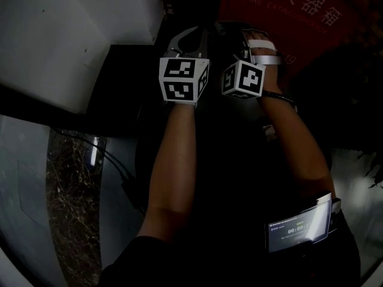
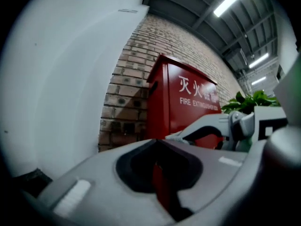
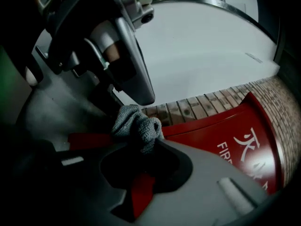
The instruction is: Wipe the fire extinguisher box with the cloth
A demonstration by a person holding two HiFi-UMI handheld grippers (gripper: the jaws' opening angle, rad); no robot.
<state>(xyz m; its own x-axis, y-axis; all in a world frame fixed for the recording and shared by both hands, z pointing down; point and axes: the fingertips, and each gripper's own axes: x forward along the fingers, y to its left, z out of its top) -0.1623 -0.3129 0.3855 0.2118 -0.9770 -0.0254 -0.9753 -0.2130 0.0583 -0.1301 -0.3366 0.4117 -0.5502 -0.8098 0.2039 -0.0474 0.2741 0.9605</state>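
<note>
The red fire extinguisher box (image 1: 299, 11) with white lettering stands at the top right of the dark head view. It also shows in the left gripper view (image 2: 188, 107) and the right gripper view (image 3: 235, 140). A grey knitted cloth (image 3: 136, 126) is bunched at the tips of my right gripper (image 3: 143, 147), which is shut on it close to the box's upper edge. My left gripper (image 2: 157, 142) is shut with nothing in it, a little left of the right gripper (image 1: 254, 40). In the head view the left gripper (image 1: 187, 36) points at the box's left side.
A brick wall (image 2: 127, 98) runs behind the box, and a large white curved wall (image 2: 61, 79) stands to its left. A green plant (image 2: 249, 102) grows to the right of the box. A dark cable (image 1: 116, 163) lies on the floor at lower left. A small screen (image 1: 297, 226) is strapped to the right forearm.
</note>
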